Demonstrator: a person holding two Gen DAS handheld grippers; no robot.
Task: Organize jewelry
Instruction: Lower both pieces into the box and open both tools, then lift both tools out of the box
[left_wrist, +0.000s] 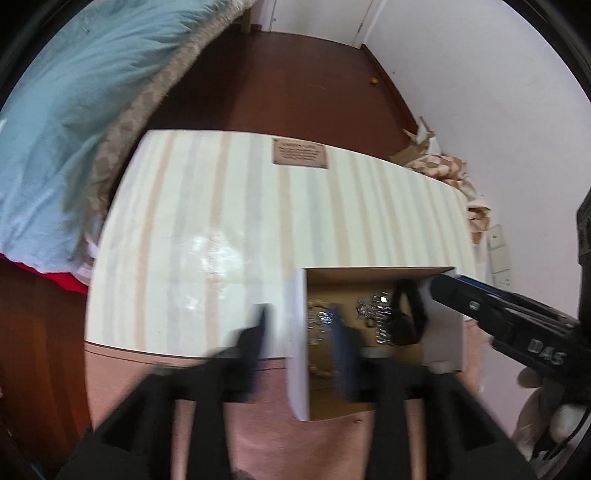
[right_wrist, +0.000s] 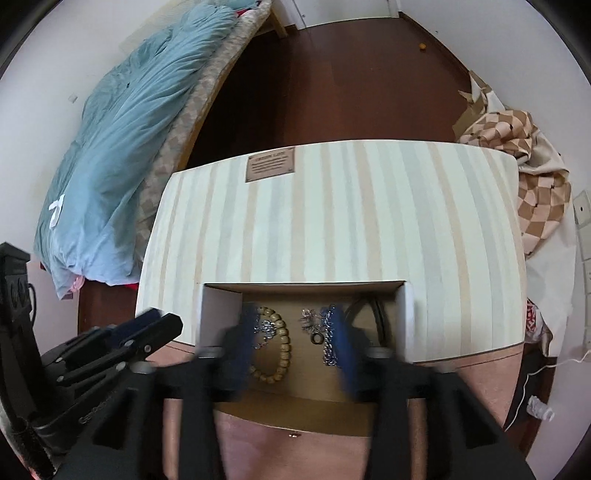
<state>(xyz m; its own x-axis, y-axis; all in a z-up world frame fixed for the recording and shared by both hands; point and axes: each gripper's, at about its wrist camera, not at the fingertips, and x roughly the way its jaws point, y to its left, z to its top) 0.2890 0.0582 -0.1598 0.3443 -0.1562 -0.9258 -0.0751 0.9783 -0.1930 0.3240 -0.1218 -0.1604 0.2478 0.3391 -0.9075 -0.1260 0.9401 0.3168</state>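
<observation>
An open cardboard box (right_wrist: 221, 306) (left_wrist: 299, 332) sits at the table's near edge, holding jewelry. In the right wrist view a wooden bead bracelet (right_wrist: 282, 345), silver chains (right_wrist: 327, 341), a small dark ring (right_wrist: 316, 338) and a black band (right_wrist: 376, 314) lie inside. My right gripper (right_wrist: 295, 350) is open above the box, fingers either side of the bracelet and chains, holding nothing. My left gripper (left_wrist: 301, 343) is open, its left finger (left_wrist: 258, 332) outside the box's left wall, its right finger (left_wrist: 343, 350) over the box. The black band (left_wrist: 404, 317) also shows there. The right gripper's body enters at right (left_wrist: 498, 317).
The box rests on a striped cream table (right_wrist: 332, 214) with a brown label (right_wrist: 270, 168). A pink cloth (right_wrist: 295, 443) lies at the near edge. A bed with a blue duvet (right_wrist: 122, 155) is at left, a checkered cloth pile (right_wrist: 524, 177) at right, dark floor beyond.
</observation>
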